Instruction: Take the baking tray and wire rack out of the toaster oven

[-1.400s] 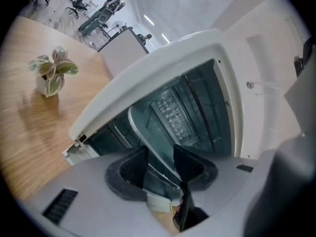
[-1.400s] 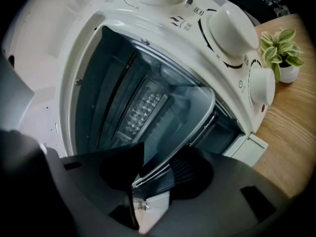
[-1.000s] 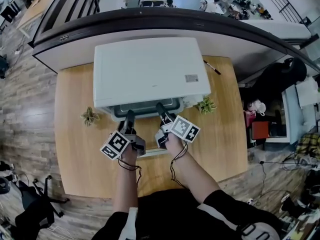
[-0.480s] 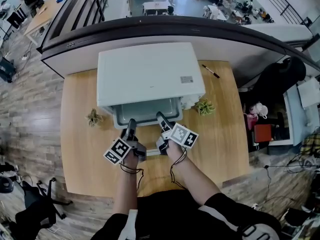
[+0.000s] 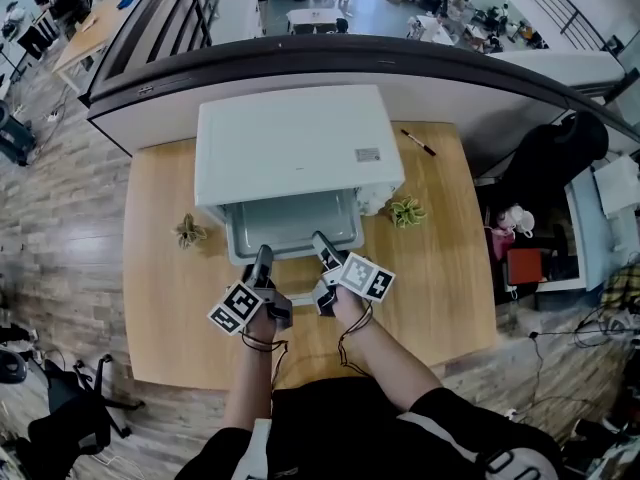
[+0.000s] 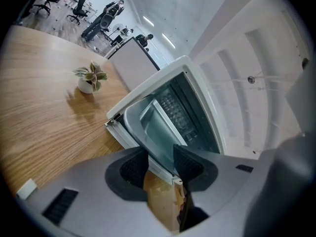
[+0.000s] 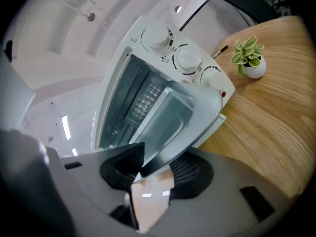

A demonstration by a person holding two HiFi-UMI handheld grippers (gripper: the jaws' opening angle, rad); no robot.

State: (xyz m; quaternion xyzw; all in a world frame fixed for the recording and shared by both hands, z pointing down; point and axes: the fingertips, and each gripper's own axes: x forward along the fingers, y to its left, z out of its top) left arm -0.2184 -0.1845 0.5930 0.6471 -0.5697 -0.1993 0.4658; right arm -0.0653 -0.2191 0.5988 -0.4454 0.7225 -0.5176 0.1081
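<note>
So the white toaster oven (image 5: 300, 148) is sitting at the back of a wooden desk (image 5: 160, 298) with its door dropped open. The grey baking tray (image 5: 292, 226) is about halfway out of the front opening, back part inside the oven, front part hanging over the open door.

Both grippers are on the tray's front rim. The left gripper (image 5: 262, 258) has the left part of that rim, and in the left gripper view the fingers (image 6: 133, 167) are set narrow with the edge caught between them. The right gripper (image 5: 322, 240) is just beside it on the right part of the rim. The right gripper view shows it even better: the tray lip is pinched between the two dark ribbed pads, one above and one below. Under the fingers you can see the door's glass (image 7: 148, 199) with ceiling lights reflected in it.

Deeper in the oven there's a perforated-looking patch. Can't tell if that's the wire rack or the back wall.

Other stuff: three round knobs (image 7: 187, 59) on the oven's right side, a small potted plant (image 5: 187, 233) left of the oven, another plant (image 5: 406, 211) on the right, and a pen (image 5: 418, 142) near the desk's back right corner.
</note>
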